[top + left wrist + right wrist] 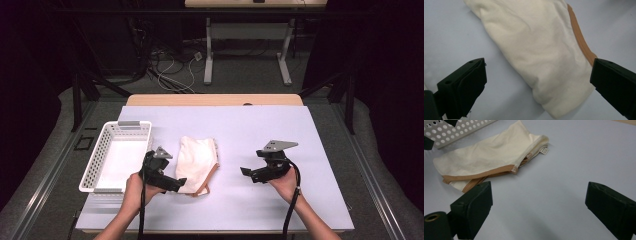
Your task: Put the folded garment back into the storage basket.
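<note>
Near the middle of the table, a little toward nine o'clock, lies a folded cream garment with a tan trim band along one edge, flat on the pale sheet. At its nine o'clock side stands a white perforated basket, just beside it but apart. The left hand-held gripper sits at the cloth's six o'clock end, released, its jaws spread wide with that end of the fabric lying between them in the left gripper view. The right hand-held gripper hangs over bare table toward three o'clock, well apart from the garment, jaws also spread and holding nothing. My guess is that the cloth is bound for the basket. The risk I see is a shallow pinch: if the left jaws close on the top layer alone, the fold would open as it lifts and the trim could drag or catch on the basket's rim.
</note>
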The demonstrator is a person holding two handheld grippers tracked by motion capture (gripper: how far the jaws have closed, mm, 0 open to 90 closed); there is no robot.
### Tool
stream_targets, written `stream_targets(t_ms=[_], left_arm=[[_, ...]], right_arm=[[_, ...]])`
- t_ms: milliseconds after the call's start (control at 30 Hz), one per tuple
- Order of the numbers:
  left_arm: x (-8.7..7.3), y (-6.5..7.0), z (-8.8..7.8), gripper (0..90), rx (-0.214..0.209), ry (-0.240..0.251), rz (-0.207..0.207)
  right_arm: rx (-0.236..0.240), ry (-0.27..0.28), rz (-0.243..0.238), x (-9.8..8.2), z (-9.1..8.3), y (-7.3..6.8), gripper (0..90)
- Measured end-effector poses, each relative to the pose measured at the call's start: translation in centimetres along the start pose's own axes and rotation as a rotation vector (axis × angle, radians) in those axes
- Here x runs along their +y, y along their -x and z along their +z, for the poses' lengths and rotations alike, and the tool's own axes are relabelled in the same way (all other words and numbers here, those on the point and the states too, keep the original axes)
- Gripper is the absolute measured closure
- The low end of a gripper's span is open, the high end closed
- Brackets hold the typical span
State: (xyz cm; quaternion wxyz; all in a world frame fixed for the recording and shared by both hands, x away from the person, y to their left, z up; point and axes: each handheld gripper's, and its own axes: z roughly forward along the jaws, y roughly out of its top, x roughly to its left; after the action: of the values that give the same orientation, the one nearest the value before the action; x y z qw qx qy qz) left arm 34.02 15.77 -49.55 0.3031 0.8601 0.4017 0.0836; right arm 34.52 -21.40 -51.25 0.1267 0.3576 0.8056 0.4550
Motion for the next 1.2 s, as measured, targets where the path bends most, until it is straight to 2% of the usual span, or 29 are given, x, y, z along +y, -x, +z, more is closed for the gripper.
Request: stream_targets(t_ms=[233,300,467,567,633,667,767,933,1000,1200], left_arm=[[2.1,-1.3,1.2,0.0,-0.008,-0.043,-0.047],[2.6,-1.6,1.6,0.0,-0.005,-0.06,-0.048],[3.6,-2.2,2.9,0.0,0.006,-0.111,-0.068],[3.9,-2.8,3.8,0.6,-0.002,-0.134,-0.099],[4.1,-3.2,4.2,3.2,-0.009,-0.151,-0.109],[4.1,-3.2,4.5,4.4,-0.008,-0.158,-0.127],[4.2,-3.5,5.0,8.6,-0.007,-0.18,-0.131],[4.4,-3.6,5.7,17.5,-0.019,-0.192,-0.182],[4.5,-3.7,5.9,23.3,-0.008,-0.201,-0.178],[4.7,-4.0,6.3,33.7,0.019,-0.217,-0.167]], right_arm=[[-0.011,0.021,-0.005,-0.8,-1.0,0.2,8.6],[-0.017,0.009,-0.01,-0.9,-1.2,0.2,8.7],[-0.016,0.018,-0.018,-1.2,-1.4,0.2,8.9],[-0.019,0.011,-0.017,-1.4,-1.5,0.3,9.0],[-0.02,0.011,-0.018,-1.5,-1.6,0.3,9.0],[-0.022,0.01,-0.019,-1.5,-1.6,0.4,9.0],[-0.026,0.012,-0.016,-1.5,-1.8,0.4,9.1],[-0.028,0.012,-0.018,-1.5,-1.8,0.5,9.2],[-0.029,0.012,-0.019,-1.5,-1.8,0.5,9.3],[-0.03,0.008,-0.027,-1.5,-1.8,0.5,9.5]])
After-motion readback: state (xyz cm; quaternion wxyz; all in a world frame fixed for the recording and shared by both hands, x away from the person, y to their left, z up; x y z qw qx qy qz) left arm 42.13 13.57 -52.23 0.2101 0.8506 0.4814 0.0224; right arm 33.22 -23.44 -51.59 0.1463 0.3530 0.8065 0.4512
